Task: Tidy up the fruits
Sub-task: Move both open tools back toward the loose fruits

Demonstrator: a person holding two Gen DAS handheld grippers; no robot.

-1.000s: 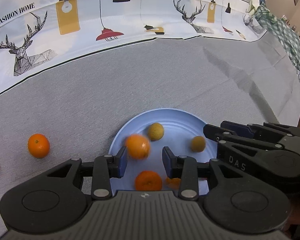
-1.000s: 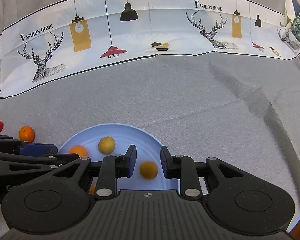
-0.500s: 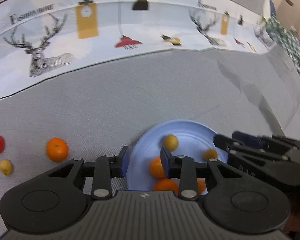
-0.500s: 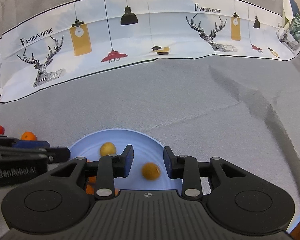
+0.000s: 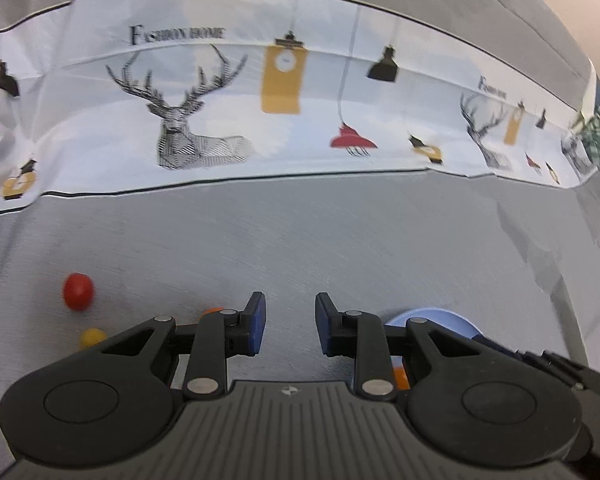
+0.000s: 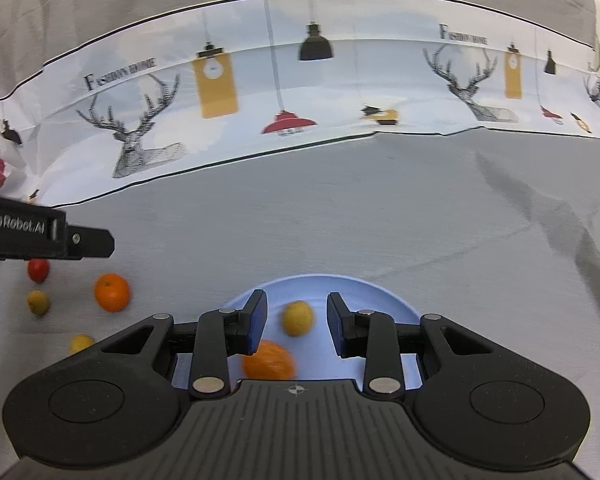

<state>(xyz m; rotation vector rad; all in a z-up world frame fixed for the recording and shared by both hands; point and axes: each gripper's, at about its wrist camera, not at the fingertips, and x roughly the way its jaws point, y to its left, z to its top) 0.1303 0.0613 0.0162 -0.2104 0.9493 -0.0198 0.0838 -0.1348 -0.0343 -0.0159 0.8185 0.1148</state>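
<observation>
A pale blue round plate (image 6: 380,292) is seen toward the near edge of the grey cloth-covered bench (image 5: 300,240), and a peeled-looking orange (image 6: 268,360) and a small yellow round fruit (image 6: 297,317) already lie in it. Toward the left edge of the bench, well apart from the plate, four fruits are left on the cloth: a whole orange (image 6: 111,292), a small red fruit (image 5: 77,291), a yellow-green fruit (image 6: 38,302) and a small yellow fruit (image 5: 92,337). The left gripper (image 5: 288,330) is pointed at bare cloth between the plate and this group; its jaws are drawn in as narrow as they go, with nothing between them. The right gripper (image 6: 296,328) is held over the plate, and its jaws have just been opening; they stand spread and empty, the yellow fruit merely showing beyond the gap. The step in hand is judged to be the fetching of the next loose fruit by the left gripper. For this to be done well, the jaws should be spread fully before the descent, the whole orange should be centred between the pads at its widest part, and the closing should be made gently, since round fruit is likely to roll away on the cloth. The neighbouring small fruits should not be nudged.
</observation>
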